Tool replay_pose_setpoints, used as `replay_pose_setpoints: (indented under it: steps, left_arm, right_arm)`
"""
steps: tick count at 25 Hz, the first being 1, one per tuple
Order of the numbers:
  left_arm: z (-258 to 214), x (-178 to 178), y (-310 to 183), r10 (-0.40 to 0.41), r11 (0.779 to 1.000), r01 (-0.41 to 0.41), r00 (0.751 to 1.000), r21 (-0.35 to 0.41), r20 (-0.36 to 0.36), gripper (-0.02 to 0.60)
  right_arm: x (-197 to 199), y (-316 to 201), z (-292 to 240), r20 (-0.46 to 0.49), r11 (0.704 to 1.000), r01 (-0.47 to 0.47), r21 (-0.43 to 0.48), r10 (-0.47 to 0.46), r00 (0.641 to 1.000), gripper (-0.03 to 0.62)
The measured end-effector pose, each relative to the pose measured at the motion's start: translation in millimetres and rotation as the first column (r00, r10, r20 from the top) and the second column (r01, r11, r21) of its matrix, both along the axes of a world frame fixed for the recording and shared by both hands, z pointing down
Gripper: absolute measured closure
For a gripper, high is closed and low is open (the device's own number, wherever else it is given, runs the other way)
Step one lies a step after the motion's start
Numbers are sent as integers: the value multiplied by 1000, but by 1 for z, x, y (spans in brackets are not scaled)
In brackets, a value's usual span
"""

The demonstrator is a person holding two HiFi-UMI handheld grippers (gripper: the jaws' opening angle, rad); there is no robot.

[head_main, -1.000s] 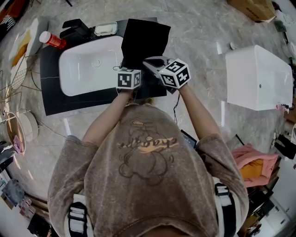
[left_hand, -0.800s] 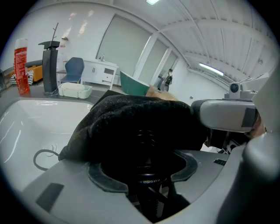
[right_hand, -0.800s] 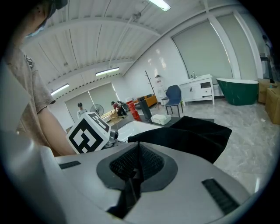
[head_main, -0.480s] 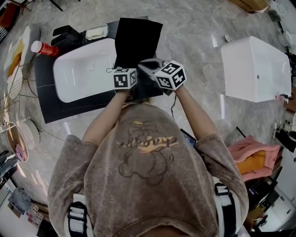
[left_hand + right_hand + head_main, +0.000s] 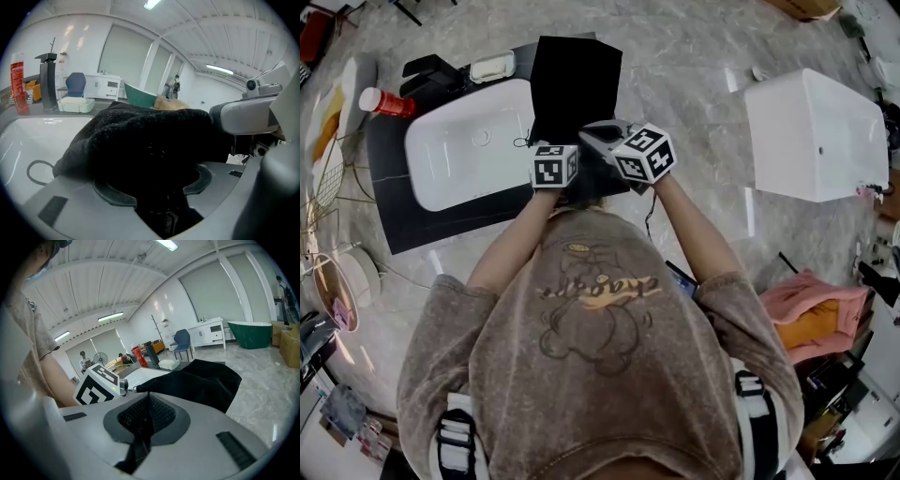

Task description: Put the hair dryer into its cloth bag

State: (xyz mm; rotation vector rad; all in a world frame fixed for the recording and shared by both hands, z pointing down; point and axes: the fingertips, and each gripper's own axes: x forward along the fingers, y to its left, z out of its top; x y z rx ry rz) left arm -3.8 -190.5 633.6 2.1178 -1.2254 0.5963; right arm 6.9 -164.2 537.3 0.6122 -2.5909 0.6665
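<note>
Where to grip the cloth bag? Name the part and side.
Pinch the cloth bag at its near edge, coming from the person's side: its far end lies flat on the countertop, while the near end bunches up off it.

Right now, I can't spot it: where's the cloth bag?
Head view, upper centre: the cloth bag lies at the white sink's right end, on the black counter.

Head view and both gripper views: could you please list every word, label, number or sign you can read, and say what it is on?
Nothing can be read for certain.
Shirt: a line of script lettering above a cartoon figure, too blurred to read.
Red bottle: label print too small to read.
Marker cubes: black-and-white square patterns only, no letters.
Cloth bag: plain black, no print visible.
</note>
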Motion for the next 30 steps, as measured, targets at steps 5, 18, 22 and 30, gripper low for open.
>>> replay_pose_setpoints:
  steps: [5,18,22,30]
  left_arm:
    - [0,0,3,13,1000,-13,1000,-4,-15,333]
    - [-16,-6,33,62,998,-62,998,2,-25,301]
    - [-14,-9,45,68,998,-68,997,-1,-18,296]
    - [-3,-14,67,69,997,-69,998,-33,-10,291]
  right_arm:
    - [2,2,0,-7,1000,-1,2,1,1000,583]
    - [-2,3,0,-20,1000,12,11,-12,1000,583]
    - [-4,4,1,-24,1000,13,14,-13,1000,583]
    - [-4,7,4,-30,1000,9,11,-9,1000,583]
